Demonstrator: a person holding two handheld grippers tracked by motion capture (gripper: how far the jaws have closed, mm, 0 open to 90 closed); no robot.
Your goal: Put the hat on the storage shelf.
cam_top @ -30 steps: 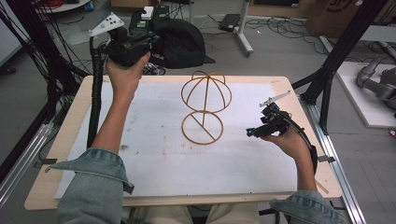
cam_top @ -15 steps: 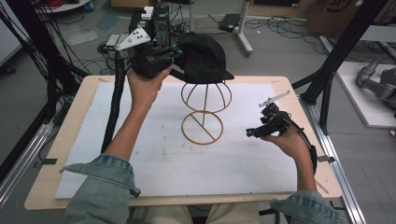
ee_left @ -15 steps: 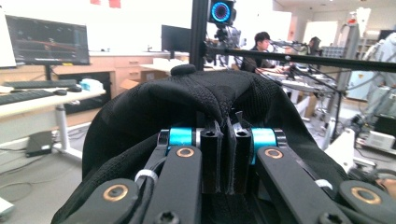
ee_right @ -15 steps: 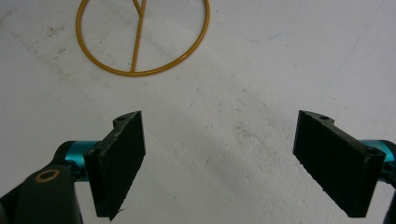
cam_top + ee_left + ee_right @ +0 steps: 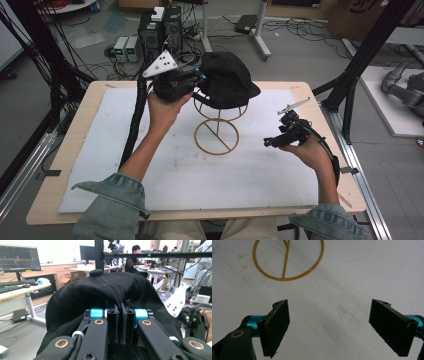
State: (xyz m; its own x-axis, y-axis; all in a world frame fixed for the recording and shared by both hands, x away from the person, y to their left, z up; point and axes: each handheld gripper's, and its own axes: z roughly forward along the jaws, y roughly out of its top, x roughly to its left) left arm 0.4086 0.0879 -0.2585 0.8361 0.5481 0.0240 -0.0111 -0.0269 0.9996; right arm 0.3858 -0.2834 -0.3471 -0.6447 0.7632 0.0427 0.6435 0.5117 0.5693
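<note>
the left gripper [image 5: 199,76] has its jaws pinched tight on a fold of the cap [image 5: 227,80], probably so it can be steered onto the stand [image 5: 216,135]; the cap sits over the stand's wire dome, near the desk's [image 5: 310,200] far edge. the right gripper [image 5: 329,322] waits beside the stand's base ring, jaws wide, holding nothing. the cap is black, soft, knit-textured, with a top button and short brim.

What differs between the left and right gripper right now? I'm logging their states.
The left gripper is shut on the black cap; the right gripper is open and holds nothing. The left is raised at the wire stand; the right sits low over the white mat. Both are hand-held.
</note>
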